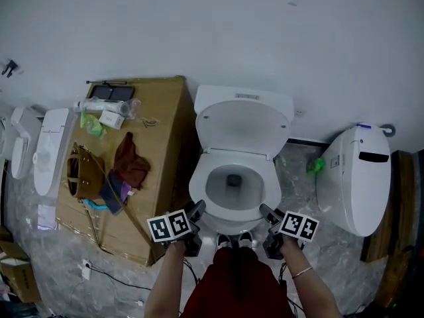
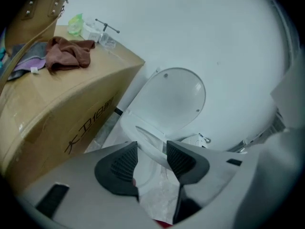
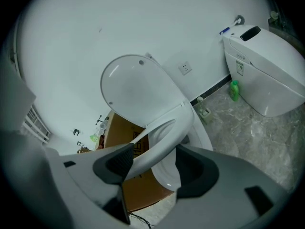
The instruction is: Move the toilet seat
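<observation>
A white toilet stands at the wall with its lid (image 1: 243,126) raised and its seat (image 1: 197,185) lying on the bowl. My left gripper (image 1: 197,208) is at the seat's front left and my right gripper (image 1: 265,211) at its front right. In the left gripper view the gripper (image 2: 151,154) is open, and the seat rim (image 2: 145,138) runs between the jaws below the lid (image 2: 171,97). In the right gripper view the gripper (image 3: 153,159) is also open, with the curved seat ring (image 3: 164,132) passing between its jaws under the lid (image 3: 136,92).
A large cardboard box (image 1: 162,134) stands close on the toilet's left, carrying a tan bag (image 1: 83,171), a brown cloth (image 1: 130,161) and bottles. A second white toilet (image 1: 361,177) and a green bottle (image 1: 316,165) are on the right. More white fixtures (image 1: 50,148) stand far left.
</observation>
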